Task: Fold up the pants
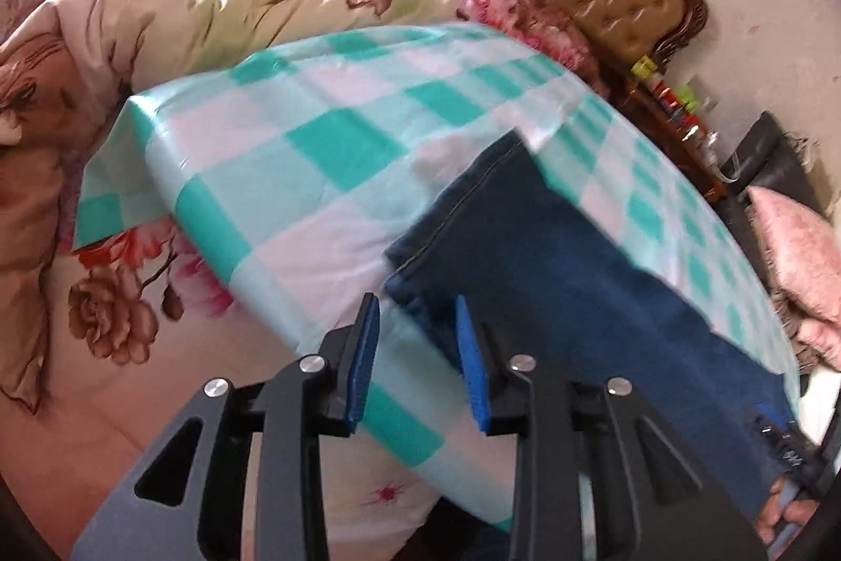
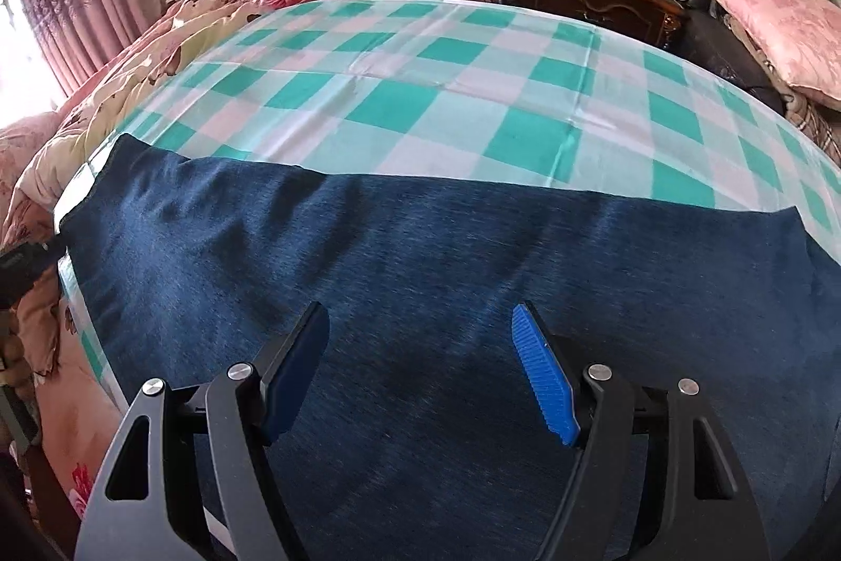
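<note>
The dark blue jeans (image 2: 420, 298) lie spread flat on the green-and-white checked sheet (image 2: 399, 88) that covers the bed, running left to right across the near edge in front of me. From my left wrist view the hem end of a leg (image 1: 457, 214) shows its stitched seam, and that end lies on the sheet just ahead of my left gripper (image 1: 415, 361).

I judge the denim to be fairly heavy and soft rather than stiff: it will drape and sag when lifted, and it should not slip between the ribbed blue pads (image 2: 546, 382). The sheet beneath looks smooth, so the fabric may slide on it if I drag instead of lift. The best hold, I think, is at an edge where layers and seam are thick, such as the hem on the left or the far end on the right.

My left gripper is spread a moderate way, holding nothing, its tips just at the near corner of the hem; that view is blurred, so I cannot tell whether they touch it. My right gripper (image 2: 420, 371) is spread wide above the middle of the jeans, pinching nothing.
</note>
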Motion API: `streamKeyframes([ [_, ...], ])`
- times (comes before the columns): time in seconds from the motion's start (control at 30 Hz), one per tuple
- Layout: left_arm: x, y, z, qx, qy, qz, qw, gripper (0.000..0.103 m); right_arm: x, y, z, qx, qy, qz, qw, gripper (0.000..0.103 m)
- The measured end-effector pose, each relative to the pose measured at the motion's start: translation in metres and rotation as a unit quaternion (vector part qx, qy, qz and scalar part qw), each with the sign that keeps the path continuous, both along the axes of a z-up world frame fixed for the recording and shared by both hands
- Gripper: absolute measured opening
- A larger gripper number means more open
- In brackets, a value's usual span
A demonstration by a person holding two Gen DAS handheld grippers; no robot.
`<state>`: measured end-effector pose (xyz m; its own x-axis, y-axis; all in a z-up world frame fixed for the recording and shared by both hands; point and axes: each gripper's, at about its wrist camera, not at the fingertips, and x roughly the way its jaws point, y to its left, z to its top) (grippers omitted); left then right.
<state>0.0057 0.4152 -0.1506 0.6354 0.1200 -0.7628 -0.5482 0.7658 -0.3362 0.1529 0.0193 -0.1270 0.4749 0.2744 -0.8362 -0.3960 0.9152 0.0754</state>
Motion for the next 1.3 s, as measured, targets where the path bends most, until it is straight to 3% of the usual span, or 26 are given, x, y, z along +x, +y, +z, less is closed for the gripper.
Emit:
streamKeyframes([
  [0.27, 0.017, -0.007, -0.007, 0.038, 0.019, -0.007, 0.9991, 0.032, -0.003, -0.001, 0.005, 0.003, -0.004, 0.009, 1.000, 0.069],
  [0.4, 0.018, -0.004, -0.010, 0.029, 0.020, 0.010, 0.9993, 0.014, -0.006, -0.003, 0.006, 0.008, 0.002, 0.008, 1.000, 0.069],
  [0.47, 0.017, -0.004, -0.003, 0.025, 0.014, 0.008, 0.9995, 0.012, -0.007, -0.008, 0.007, 0.015, 0.011, 0.006, 1.000, 0.069],
  [0.5, 0.017, -0.008, 0.005, 0.037, 0.010, 0.004, 0.9993, 0.012, -0.007, -0.011, 0.009, 0.019, 0.015, 0.005, 1.000, 0.069],
  [0.6, 0.019, -0.037, 0.041, 0.119, 0.006, -0.019, 0.9927, 0.012, -0.007, -0.024, 0.017, 0.039, 0.029, -0.004, 0.999, 0.069],
  [0.7, 0.029, -0.101, 0.081, 0.252, 0.007, -0.071, 0.9650, 0.012, -0.004, -0.041, 0.022, 0.060, 0.044, -0.024, 0.997, 0.070],
  [0.73, 0.032, -0.137, 0.094, 0.311, 0.003, -0.100, 0.9451, 0.012, -0.003, -0.051, 0.025, 0.070, 0.051, -0.033, 0.996, 0.070],
  [0.8, 0.036, -0.193, 0.103, 0.382, -0.008, -0.149, 0.9120, 0.012, -0.001, -0.070, 0.029, 0.090, 0.061, -0.055, 0.993, 0.070],
  [0.83, 0.036, -0.235, 0.102, 0.427, -0.015, -0.185, 0.8852, 0.012, 0.001, -0.086, 0.031, 0.105, 0.068, -0.073, 0.989, 0.070],
  [0.9, 0.033, -0.292, 0.091, 0.472, -0.028, -0.234, 0.8497, 0.012, 0.003, -0.114, 0.033, 0.130, 0.078, -0.101, 0.983, 0.071],
  [0.97, 0.024, -0.355, 0.064, 0.490, -0.045, -0.301, 0.8166, 0.012, 0.004, -0.139, 0.034, 0.143, 0.083, -0.129, 0.978, 0.071],
  [1.03, 0.014, -0.398, 0.029, 0.494, -0.043, -0.353, 0.7934, 0.014, 0.004, -0.158, 0.032, 0.149, 0.086, -0.146, 0.974, 0.071],
  [1.1, 0.006, -0.420, 0.002, 0.494, -0.035, -0.380, 0.7816, 0.028, 0.003, -0.170, 0.029, 0.154, 0.092, -0.154, 0.972, 0.071],
  [1.13, -0.002, -0.428, -0.009, 0.516, -0.037, -0.376, 0.7688, 0.037, 0.001, -0.177, 0.028, 0.157, 0.095, -0.157, 0.970, 0.071],
  [1.17, -0.007, -0.431, -0.013, 0.531, -0.040, -0.369, 0.7618, 0.055, 0.000, -0.181, 0.027, 0.160, 0.097, -0.158, 0.970, 0.071],
  [1.2, -0.011, -0.430, -0.014, 0.538, -0.043, -0.359, 0.7617, 0.058, -0.001, -0.185, 0.025, 0.162, 0.099, -0.159, 0.969, 0.071],
  [1.3, -0.009, -0.416, -0.009, 0.515, -0.034, -0.344, 0.7841, 0.058, -0.001, -0.189, 0.021, 0.172, 0.108, -0.160, 0.966, 0.071],
])
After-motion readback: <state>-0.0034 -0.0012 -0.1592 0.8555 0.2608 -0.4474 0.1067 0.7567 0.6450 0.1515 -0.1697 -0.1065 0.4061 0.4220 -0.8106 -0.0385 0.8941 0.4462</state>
